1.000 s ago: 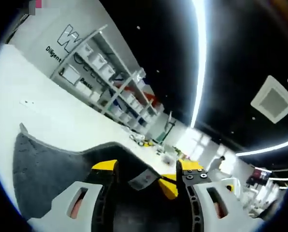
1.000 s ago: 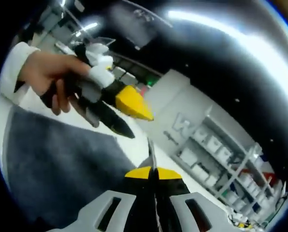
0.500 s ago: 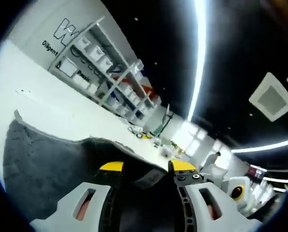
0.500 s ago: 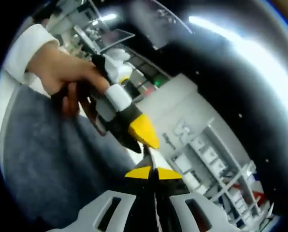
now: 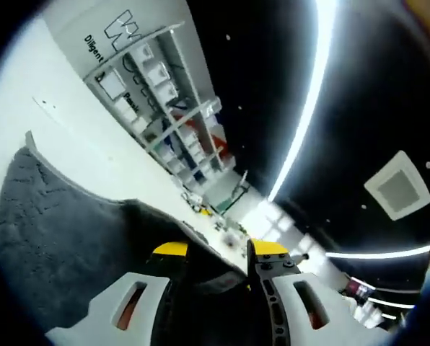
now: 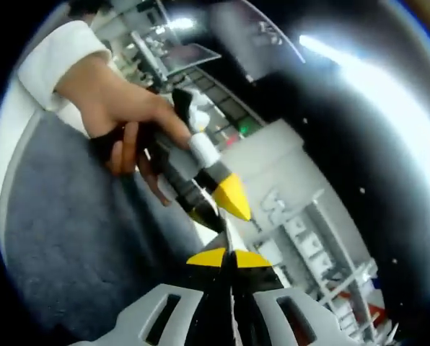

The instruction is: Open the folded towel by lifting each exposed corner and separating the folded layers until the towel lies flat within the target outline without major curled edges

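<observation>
You have brought your two grippers closer together over the last second: in the right gripper view the left gripper (image 6: 218, 205) now sits just beside the right gripper (image 6: 229, 256), where it stood well apart before. Your right fingers are pressed together on a thin edge of the towel (image 6: 71, 238). In the left gripper view your left gripper (image 5: 215, 252) has its fingers apart, with towel (image 5: 49, 231) cloth lying between them; whether they pinch it I cannot tell. The grey towel hangs lifted above the white desk (image 5: 78, 144), near you. The layers look raised but not yet spread flat.
</observation>
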A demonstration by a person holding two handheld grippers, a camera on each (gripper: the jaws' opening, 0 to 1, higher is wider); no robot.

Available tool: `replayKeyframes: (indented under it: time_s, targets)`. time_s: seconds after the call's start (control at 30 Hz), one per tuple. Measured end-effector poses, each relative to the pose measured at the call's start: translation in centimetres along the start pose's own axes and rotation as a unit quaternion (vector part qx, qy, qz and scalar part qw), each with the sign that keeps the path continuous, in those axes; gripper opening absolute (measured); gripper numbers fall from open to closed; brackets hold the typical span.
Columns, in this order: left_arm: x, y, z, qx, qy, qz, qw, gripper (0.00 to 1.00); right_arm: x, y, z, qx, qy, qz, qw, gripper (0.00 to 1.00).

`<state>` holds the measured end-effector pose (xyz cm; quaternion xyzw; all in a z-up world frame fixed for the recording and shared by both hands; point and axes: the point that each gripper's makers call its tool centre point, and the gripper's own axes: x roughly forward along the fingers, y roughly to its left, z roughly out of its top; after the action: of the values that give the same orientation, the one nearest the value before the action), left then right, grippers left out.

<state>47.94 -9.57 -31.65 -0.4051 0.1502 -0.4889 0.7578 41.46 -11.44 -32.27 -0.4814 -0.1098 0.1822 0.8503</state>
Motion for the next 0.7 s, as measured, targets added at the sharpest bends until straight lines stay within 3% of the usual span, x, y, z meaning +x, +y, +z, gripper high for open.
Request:
replayKeyframes:
  time_s: [0.43,0.7]
  targets:
    - [-0.1,0.6,-0.8,0.01,0.013,0.014,0.9998,0.23,0.0,1.9,0.9,-0.049,-0.014,0.026,0.9983,0.0]
    - [-0.4,0.0,-1.6,0.04,0.024,0.014,0.9988,0.1,0.2,2.7,1.0,-0.058,-0.021,0.045,0.9971,0.0]
